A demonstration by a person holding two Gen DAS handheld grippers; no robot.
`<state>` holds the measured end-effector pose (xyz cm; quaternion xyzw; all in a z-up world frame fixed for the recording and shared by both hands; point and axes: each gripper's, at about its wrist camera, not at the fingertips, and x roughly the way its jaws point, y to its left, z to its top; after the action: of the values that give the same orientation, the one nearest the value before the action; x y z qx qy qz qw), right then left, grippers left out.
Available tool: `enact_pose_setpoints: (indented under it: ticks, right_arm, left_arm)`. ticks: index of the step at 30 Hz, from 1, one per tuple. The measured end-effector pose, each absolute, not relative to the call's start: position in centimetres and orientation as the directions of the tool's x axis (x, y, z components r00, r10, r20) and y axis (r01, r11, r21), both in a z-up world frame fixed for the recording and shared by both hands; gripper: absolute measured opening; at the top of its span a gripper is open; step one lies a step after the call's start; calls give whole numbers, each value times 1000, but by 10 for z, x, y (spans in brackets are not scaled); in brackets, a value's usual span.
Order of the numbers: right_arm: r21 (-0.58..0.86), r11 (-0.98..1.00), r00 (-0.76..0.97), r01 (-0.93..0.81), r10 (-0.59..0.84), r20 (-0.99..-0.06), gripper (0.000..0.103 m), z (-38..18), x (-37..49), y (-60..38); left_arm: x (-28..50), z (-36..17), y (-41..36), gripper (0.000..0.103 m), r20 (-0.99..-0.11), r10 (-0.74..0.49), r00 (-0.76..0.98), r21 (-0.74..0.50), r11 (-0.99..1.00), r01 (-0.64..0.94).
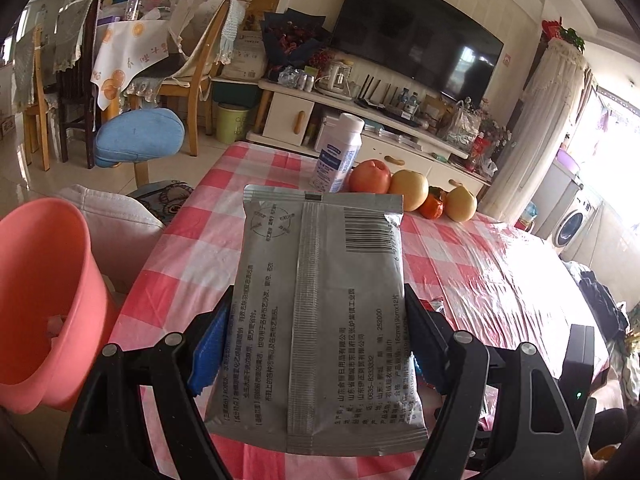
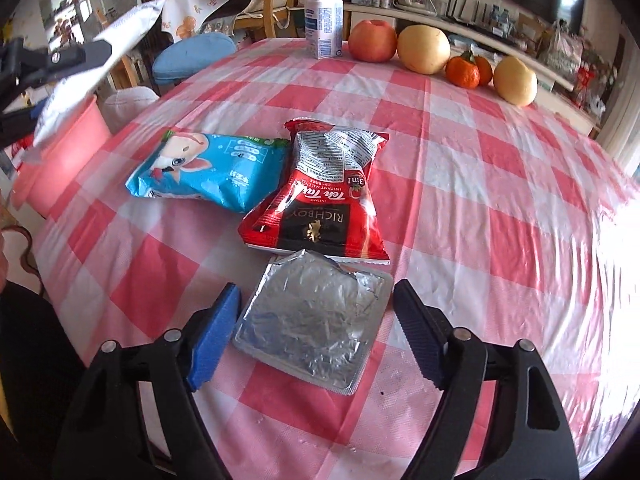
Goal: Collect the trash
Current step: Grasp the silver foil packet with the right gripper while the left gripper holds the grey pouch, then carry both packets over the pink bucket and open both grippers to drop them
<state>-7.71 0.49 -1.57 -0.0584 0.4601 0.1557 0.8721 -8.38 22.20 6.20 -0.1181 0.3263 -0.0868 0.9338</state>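
My left gripper is shut on a grey wet-wipe packet and holds it above the table, to the right of the pink bin. In the right wrist view the left gripper with the packet shows at upper left, over the pink bin. My right gripper is open, its fingers on either side of a silver foil tray lying on the table. A red milk-tea bag and a blue snack bag lie just beyond it.
The table has a pink checked cloth. At its far edge stand a white bottle, an apple, two pears and small oranges. A blue-cushioned stool and chairs stand past the table's left side.
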Motion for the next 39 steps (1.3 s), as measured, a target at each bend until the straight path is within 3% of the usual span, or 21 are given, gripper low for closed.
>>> enact_pose_setpoints:
  ticks: [14,29,39]
  right_arm:
    - [45,954,540,-298,207,-816,65,-13,-74,1]
    - [35,961,564,-274,190,-804,63,3,-83,4]
    - [89,943,607,-321,277,-745,63,39,-104,15]
  left_arm:
    - [-86,62,261,78,-562,-221,797,-327,944,31]
    - [-94,64,283,78,-535,-218,816,-367,930,7]
    - [-101,68,293,78,-507,-218,834,-386,922,6]
